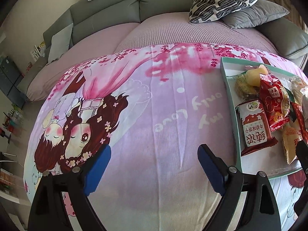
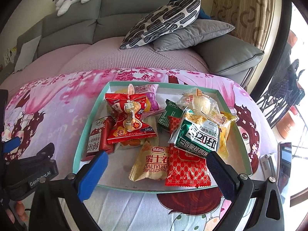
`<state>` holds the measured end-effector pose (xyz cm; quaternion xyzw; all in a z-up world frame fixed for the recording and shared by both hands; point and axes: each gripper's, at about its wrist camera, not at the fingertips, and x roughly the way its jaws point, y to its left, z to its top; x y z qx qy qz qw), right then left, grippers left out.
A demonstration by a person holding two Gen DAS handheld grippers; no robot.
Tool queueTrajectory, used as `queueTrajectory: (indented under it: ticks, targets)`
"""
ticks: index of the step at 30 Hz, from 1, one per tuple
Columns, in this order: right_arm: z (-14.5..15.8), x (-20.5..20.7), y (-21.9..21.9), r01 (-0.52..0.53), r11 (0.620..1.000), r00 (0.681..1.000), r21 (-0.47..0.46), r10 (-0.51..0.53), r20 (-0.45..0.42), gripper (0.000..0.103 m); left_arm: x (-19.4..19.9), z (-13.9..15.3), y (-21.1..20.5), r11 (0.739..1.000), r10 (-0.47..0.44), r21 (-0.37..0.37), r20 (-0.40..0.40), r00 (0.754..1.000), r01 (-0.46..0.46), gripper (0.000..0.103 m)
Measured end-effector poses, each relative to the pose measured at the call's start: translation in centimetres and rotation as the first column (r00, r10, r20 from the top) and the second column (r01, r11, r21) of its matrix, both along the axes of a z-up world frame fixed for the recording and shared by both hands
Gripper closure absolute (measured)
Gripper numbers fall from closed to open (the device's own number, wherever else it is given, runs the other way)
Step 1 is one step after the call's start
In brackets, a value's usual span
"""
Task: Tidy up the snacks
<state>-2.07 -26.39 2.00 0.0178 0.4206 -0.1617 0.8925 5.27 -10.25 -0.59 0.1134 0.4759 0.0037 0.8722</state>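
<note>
Hovering with both pairs of tongs spread, nothing between them.
The left gripper [image 1: 154,165] faces only bare cartoon blanket [image 1: 154,100]; the right gripper [image 2: 156,169] alone shows the whole teal tray [image 2: 90,123] of snack packets [image 2: 130,121].

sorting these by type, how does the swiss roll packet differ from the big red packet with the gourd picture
The swiss roll packet is pale gold and lies flat on the tray floor near the front edge. The red gourd packet is bright red and sits further back and to the left, propped on top of other snacks. The swiss roll packet shows Latin lettering; the red gourd packet mostly shows Chinese characters. Both are sealed, crimp-edged single wrappers.
</note>
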Motion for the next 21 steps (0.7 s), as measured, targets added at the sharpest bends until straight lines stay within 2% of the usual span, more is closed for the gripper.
queueTrajectory:
  ticks: [10,21]
  targets:
    - [0.2,-0.6,2.3,-0.047,0.999,0.999,-0.005,0.047,0.002,0.000,-1.1,0.0,1.5,1.000,0.002,0.002,-0.005,1.000,-0.002,0.011]
    - [0.0,-1.5,3.3,-0.048,0.999,0.999,0.000,0.048,-0.009,0.000,-2.1,-0.3,3.4,1.000,0.023,-0.002,-0.013,1.000,-0.023,0.011]
